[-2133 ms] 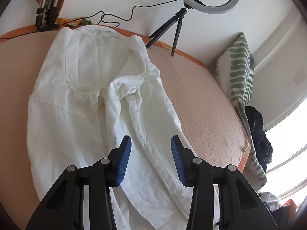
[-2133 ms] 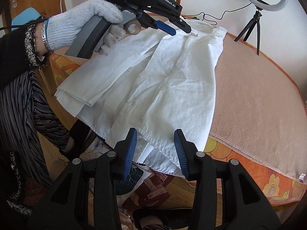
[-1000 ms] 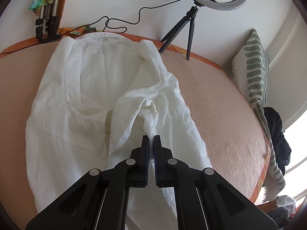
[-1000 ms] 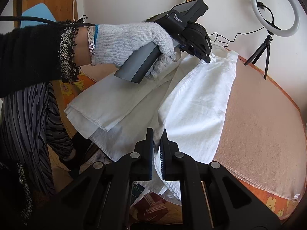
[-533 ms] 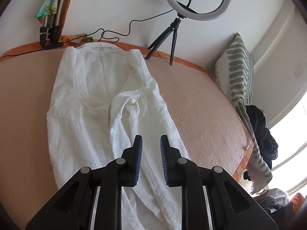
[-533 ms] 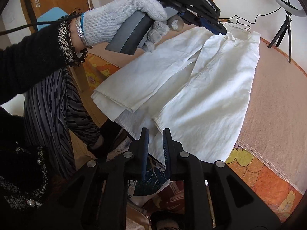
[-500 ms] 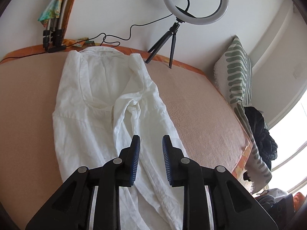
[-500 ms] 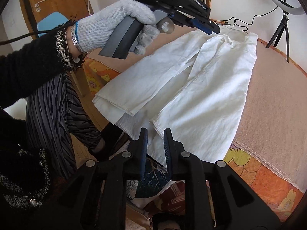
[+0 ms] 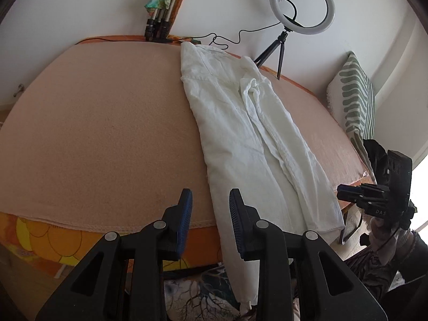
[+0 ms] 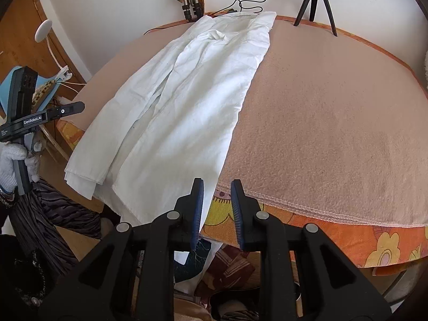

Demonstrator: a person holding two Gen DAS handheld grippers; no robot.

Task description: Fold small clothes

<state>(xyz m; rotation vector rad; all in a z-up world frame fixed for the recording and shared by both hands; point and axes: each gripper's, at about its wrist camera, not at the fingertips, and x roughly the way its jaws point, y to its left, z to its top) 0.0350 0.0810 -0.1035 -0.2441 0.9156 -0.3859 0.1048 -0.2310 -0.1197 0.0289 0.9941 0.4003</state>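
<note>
A white shirt (image 9: pixel 248 133) lies lengthwise on the peach blanket-covered table (image 9: pixel 93 139), both sides folded inward into a long strip, its hem hanging over the near edge. It also shows in the right wrist view (image 10: pixel 187 101). My left gripper (image 9: pixel 210 214) is open and empty, just left of the hanging hem at the table's front edge. My right gripper (image 10: pixel 215 206) is open and empty at the front edge, just right of the shirt's hem. The other gripper appears in each view, at the far right (image 9: pixel 379 195) and the far left (image 10: pixel 34 117), both off the cloth.
A ring light on a tripod (image 9: pixel 299 8) stands at the table's far edge, with cables and folded tripod legs (image 9: pixel 157 24) beside it. A striped green cushion (image 9: pixel 353 96) leans at the right. A wooden door (image 10: pixel 32 42) is at the left.
Both grippers have let go of the shirt, opened wider and pulled back from over it to the table's front edge. The shirt now lies flat as a narrow strip.
</note>
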